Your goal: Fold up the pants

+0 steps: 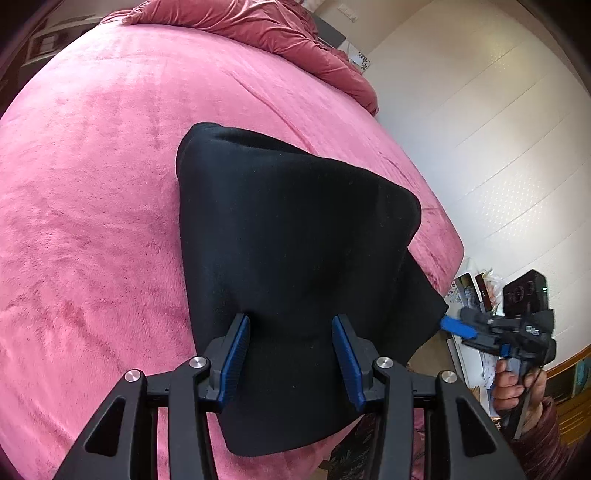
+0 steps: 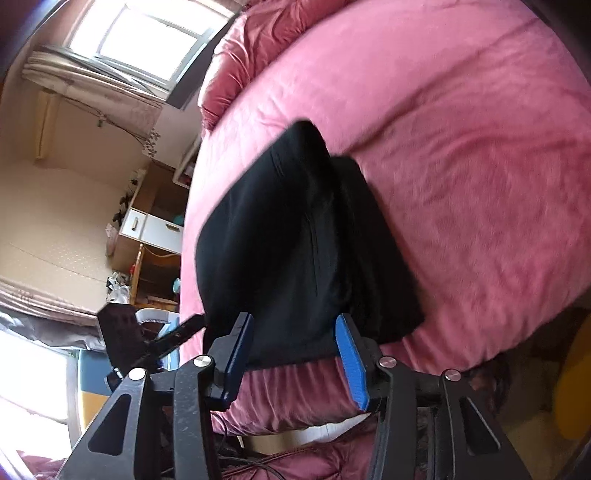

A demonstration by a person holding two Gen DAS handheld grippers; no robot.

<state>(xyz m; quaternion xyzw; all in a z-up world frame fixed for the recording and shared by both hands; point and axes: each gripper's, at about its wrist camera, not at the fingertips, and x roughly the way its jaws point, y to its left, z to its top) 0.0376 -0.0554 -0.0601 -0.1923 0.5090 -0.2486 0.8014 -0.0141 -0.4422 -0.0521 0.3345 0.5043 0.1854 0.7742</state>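
Both tongs [image 1: 291, 325] [image 2: 295, 325] spread, touching black pants [image 1: 288, 221] on pink bed [image 1: 92, 184].

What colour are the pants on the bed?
The pants are plain black, with no pattern. The left wrist view shows this best.

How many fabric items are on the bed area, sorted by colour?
Black: 1, the folded black fleece pants
Pink: 1, the plush pink bed cover
Dusty red: 1, the crumpled velvet duvet
Total: 3
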